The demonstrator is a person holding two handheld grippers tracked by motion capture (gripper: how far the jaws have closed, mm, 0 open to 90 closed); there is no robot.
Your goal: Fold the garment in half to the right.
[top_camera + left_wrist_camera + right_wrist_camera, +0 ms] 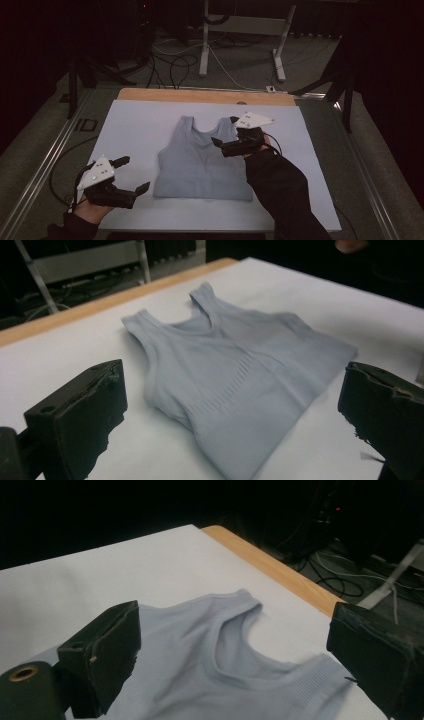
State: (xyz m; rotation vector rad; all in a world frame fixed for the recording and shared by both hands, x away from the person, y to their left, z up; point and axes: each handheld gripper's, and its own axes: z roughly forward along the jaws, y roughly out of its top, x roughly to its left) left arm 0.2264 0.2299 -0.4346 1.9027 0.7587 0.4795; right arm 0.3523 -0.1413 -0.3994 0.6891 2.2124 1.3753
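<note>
The tabletop (140, 125) is covered by a pale sheet, with a strip of bare wood showing along its far edge. This plain, flat surface leaves the garment free to be worked from either side.

A light blue tank top (202, 160) lies flat near the middle of the tabletop, straps toward the far edge and hem toward the near edge. It is spread smooth and unfolded, which I judge to be the starting layout for folding or lifting.

The right gripper (225, 132) hovers over the top's right shoulder strap, jaws spread and holding nothing. In the right gripper view the strap and neckline (235, 645) lie between and just beyond the jaws, so the placement reads as an approach to that strap.

The left gripper (131, 175) sits toward the near left corner of the tabletop, just beside the top's lower left corner but apart from it. Its jaws are spread and empty, aimed at the fabric, seemingly waiting.
</note>
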